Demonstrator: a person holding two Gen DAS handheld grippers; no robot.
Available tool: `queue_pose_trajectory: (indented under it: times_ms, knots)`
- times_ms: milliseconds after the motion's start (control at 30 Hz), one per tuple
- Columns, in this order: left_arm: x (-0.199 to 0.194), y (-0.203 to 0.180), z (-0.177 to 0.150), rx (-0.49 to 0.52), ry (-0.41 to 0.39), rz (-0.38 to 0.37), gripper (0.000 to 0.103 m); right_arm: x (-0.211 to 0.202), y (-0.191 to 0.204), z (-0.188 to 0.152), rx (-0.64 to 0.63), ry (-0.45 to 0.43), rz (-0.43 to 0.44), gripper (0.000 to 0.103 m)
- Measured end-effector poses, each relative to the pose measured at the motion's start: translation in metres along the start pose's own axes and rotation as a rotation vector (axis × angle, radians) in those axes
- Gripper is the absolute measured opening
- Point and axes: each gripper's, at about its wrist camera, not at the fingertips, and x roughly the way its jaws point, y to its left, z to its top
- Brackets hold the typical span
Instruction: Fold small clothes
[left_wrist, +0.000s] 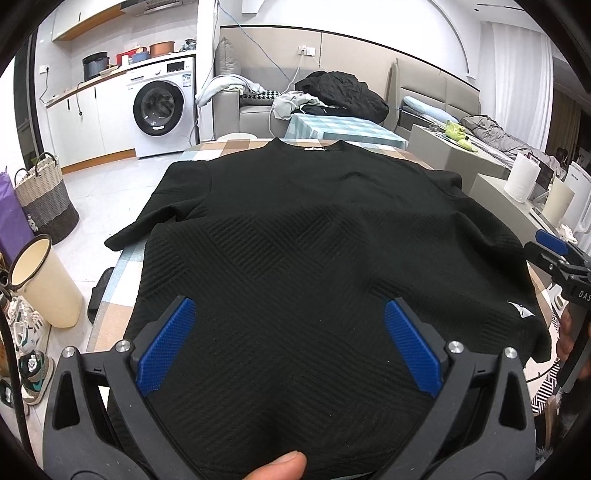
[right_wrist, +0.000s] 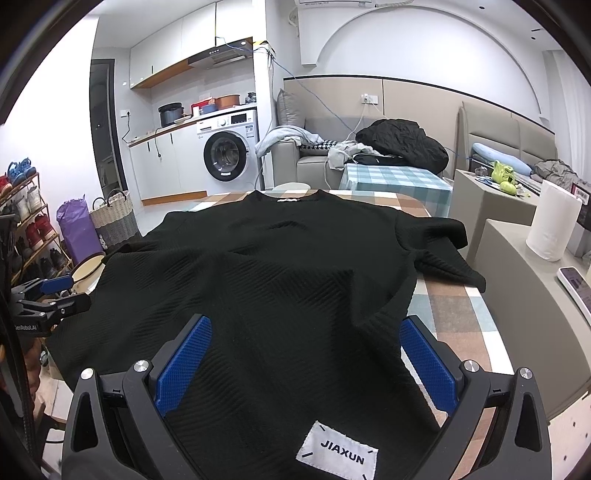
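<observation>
A black textured short-sleeved top lies spread flat on a checked table, collar at the far end, both sleeves out to the sides. A white "JIAXUN" label sits on its near hem. My left gripper is open above the near left part of the hem, blue pads wide apart. My right gripper is open over the near right part of the hem, above the label. Each gripper shows at the edge of the other view: the right one, the left one.
A cream bucket, shoes and a woven basket stand on the floor left of the table. A grey counter with a paper roll runs along the right. A sofa with clothes and a washing machine lie beyond. A person's thumb shows at the bottom edge.
</observation>
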Motion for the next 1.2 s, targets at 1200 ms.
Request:
queue_pose_trajectory:
  times_ms: [1200]
  knots:
    - [0.045,0.021,0.038,-0.01,0.046,0.043,0.102,0.019,-0.035,0.026,0.143,0.048,-0.03,0.103]
